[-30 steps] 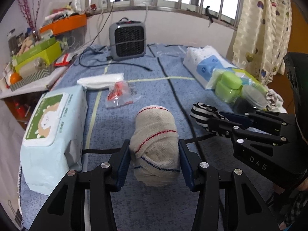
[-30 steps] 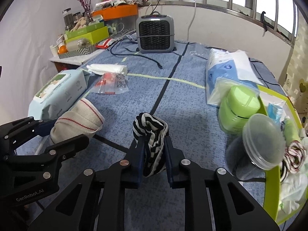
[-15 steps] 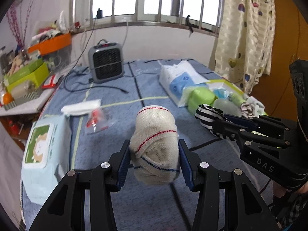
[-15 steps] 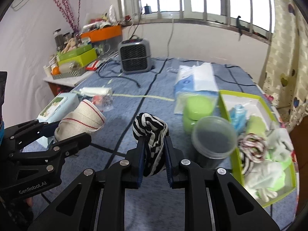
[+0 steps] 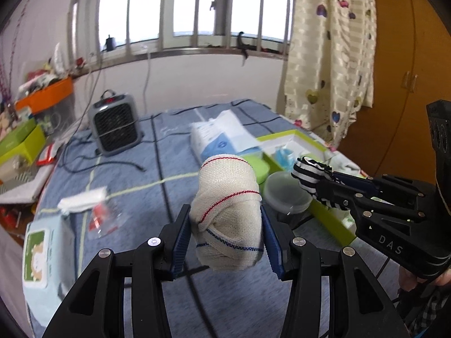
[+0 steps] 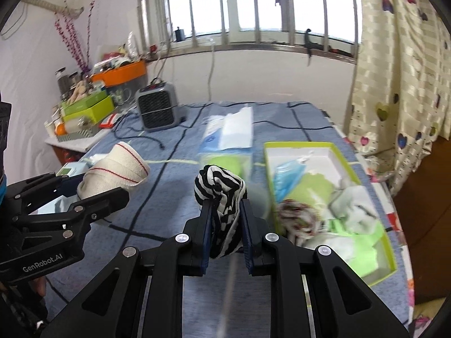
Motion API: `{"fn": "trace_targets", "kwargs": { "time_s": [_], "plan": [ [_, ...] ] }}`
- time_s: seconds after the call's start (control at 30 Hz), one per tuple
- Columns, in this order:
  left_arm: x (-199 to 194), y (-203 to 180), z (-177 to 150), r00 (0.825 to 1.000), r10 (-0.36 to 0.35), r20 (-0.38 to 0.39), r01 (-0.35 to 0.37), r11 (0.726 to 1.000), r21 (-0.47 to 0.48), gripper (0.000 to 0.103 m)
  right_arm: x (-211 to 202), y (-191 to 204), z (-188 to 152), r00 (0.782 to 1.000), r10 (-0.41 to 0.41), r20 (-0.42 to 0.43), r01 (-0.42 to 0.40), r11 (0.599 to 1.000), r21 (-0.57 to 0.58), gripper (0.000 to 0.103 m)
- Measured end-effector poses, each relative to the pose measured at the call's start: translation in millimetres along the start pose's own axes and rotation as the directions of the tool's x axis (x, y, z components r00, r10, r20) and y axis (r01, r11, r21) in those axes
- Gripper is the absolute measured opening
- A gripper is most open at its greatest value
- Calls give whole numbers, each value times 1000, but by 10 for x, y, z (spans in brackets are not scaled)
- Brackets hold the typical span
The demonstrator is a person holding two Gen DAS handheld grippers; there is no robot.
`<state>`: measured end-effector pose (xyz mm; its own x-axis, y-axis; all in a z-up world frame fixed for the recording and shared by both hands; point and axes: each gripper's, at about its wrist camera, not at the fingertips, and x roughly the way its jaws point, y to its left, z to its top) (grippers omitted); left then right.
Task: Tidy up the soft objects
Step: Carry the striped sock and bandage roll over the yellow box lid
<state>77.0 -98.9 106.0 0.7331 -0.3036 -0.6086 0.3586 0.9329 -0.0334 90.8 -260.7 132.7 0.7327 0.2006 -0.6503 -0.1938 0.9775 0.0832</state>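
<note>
My left gripper is shut on a rolled cream sock with red and blue stripes, held above the blue bedcover. My right gripper is shut on a black-and-white striped sock bundle. Each gripper shows in the other's view: the right one with the striped bundle at the right, the left one with the cream sock at the left. A lime-green box holding several soft white, green and patterned items lies to the right of the striped bundle.
On the bedcover lie a grey heater with its cable, a wet-wipes pack, a small plastic bag, a tissue pack and a clear lidded tub. A cluttered side shelf stands left, a curtain right.
Both grippers have risen and swung to the right with their socks still held. The green box and the curtain have come further into view.
</note>
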Motion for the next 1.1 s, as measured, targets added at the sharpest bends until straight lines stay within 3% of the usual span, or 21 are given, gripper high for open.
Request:
{"fn": "trace_targets", "kwargs": {
  "time_s": [0.33, 0.73, 1.1],
  "plan": [
    [180, -336, 265, 996, -94, 8, 94, 994, 53, 46, -153, -444, 67, 996, -88, 30, 86, 994, 61, 20],
    [473, -665, 577, 983, -185, 3, 184, 979, 92, 46, -98, -955, 140, 983, -181, 7, 179, 976, 121, 20],
    [900, -826, 830, 980, -195, -39, 197, 976, 93, 46, 205, -1308, 276, 980, -198, -29, 200, 969, 145, 20]
  ]
}}
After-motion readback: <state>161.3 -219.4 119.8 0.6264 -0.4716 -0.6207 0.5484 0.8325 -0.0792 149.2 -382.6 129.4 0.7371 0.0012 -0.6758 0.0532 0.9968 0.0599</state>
